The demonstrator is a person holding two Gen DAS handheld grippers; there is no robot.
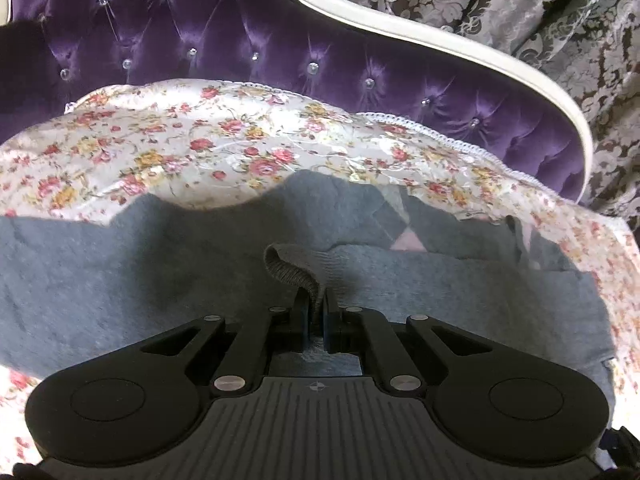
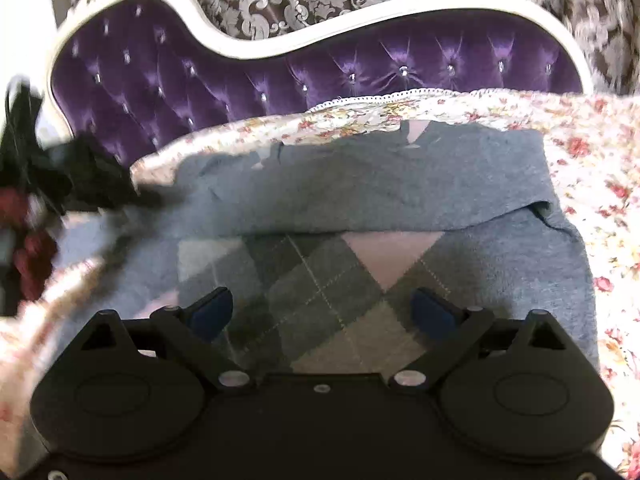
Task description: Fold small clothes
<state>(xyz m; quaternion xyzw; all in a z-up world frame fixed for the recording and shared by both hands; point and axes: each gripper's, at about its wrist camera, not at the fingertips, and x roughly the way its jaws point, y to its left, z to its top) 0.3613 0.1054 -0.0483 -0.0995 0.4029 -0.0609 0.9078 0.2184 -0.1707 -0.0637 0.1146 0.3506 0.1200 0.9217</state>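
A small grey knit sweater (image 1: 140,248) with a grey and pink argyle front lies on a floral bedspread (image 1: 200,140). My left gripper (image 1: 316,304) is shut on the sweater's ribbed cuff (image 1: 292,268), pinched between the two fingers. In the right wrist view the same sweater (image 2: 400,184) lies with a plain grey part folded over the argyle panel (image 2: 320,288). My right gripper (image 2: 324,308) is open, its blue-padded fingers spread just above the argyle panel, holding nothing.
A purple tufted headboard (image 1: 240,40) with a white frame (image 2: 360,20) stands behind the bed, and patterned grey curtains (image 1: 520,8) hang behind it. A blurred dark shape (image 2: 60,176) moves at the left of the right wrist view.
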